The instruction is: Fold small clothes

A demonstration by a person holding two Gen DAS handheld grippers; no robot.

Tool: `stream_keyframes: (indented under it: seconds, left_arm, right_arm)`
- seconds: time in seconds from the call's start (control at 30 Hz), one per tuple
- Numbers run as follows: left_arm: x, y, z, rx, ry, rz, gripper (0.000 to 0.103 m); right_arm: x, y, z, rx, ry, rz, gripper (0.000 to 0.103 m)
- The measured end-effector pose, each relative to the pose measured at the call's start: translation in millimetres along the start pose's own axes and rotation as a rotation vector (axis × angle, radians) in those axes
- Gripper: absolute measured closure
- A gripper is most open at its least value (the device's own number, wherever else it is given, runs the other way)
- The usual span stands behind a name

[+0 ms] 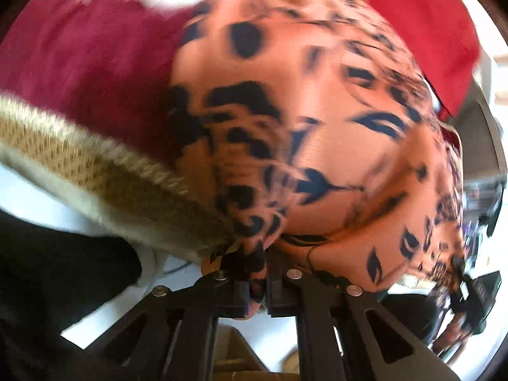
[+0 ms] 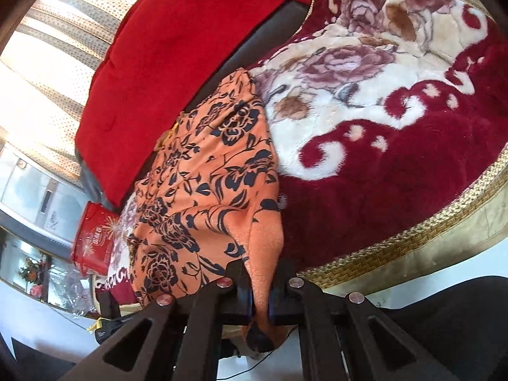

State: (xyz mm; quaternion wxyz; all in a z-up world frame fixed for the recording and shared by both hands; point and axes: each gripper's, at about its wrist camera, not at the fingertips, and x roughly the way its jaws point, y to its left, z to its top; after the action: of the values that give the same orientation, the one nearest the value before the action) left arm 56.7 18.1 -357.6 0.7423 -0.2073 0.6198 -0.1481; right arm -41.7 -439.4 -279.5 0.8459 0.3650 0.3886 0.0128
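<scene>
both the left gripper and right gripper are clamped on edges of the orange black-flowered cloth garment, draped over a plush dark-red floral blanket.

Garment: lies on the blanket, along its left part (right wrist view).
Cushion: left of the garment, behind it.
Tin: below the cushion, left of the garment.
</scene>
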Motion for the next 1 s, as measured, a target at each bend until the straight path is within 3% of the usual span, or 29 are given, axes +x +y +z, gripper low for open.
stream_keyframes:
  seconds: [0.07, 0.23, 0.33, 0.43, 0.6, 0.8, 0.9, 1.0]
  left_arm:
    - [-15.8, -9.0, 1.5, 0.027, -0.007, -0.049, 0.097]
    - [-93.9, -29.4, 43.3, 0.025, -0.106, -0.297, 0.097]
    - [-135.1, -49.7, 89.6, 0.065, -0.178, -0.34, 0.097]
    - [-149.3, -70.9, 148.9, 0.089, -0.233, -0.348, 0.097]
    - [-125.1, -80.6, 245.6, 0.074, -0.25, -0.271, 0.097]
    - [-37.0, -68.6, 329.1, -0.049, -0.243, -0.16, 0.096]
    - [-15.2, -43.8, 336.1, -0.126, -0.242, -0.222, 0.096]
    - [-31.9, -23.7, 329.7, -0.17, -0.334, -0.374, 0.095]
  right_arm:
    - [-12.8, -1.9, 2.2, -0.001, -0.007, 0.028, 0.097]
    - [-36.5, 9.9, 26.7, 0.027, -0.049, 0.17, 0.097]
    - [-42.7, 28.0, 63.2, 0.021, -0.094, 0.24, 0.097]
    - [-36.3, 48.5, 105.5, -0.001, -0.137, 0.275, 0.097]
    - [25.8, 76.2, 198.9, -0.001, -0.174, 0.261, 0.097]
    - [148.9, 65.0, 267.3, 0.148, -0.168, 0.252, 0.093]
    - [200.6, 36.5, 280.6, 0.289, -0.122, 0.241, 0.093]
    - [212.7, 20.5, 278.9, 0.334, -0.081, 0.245, 0.092]
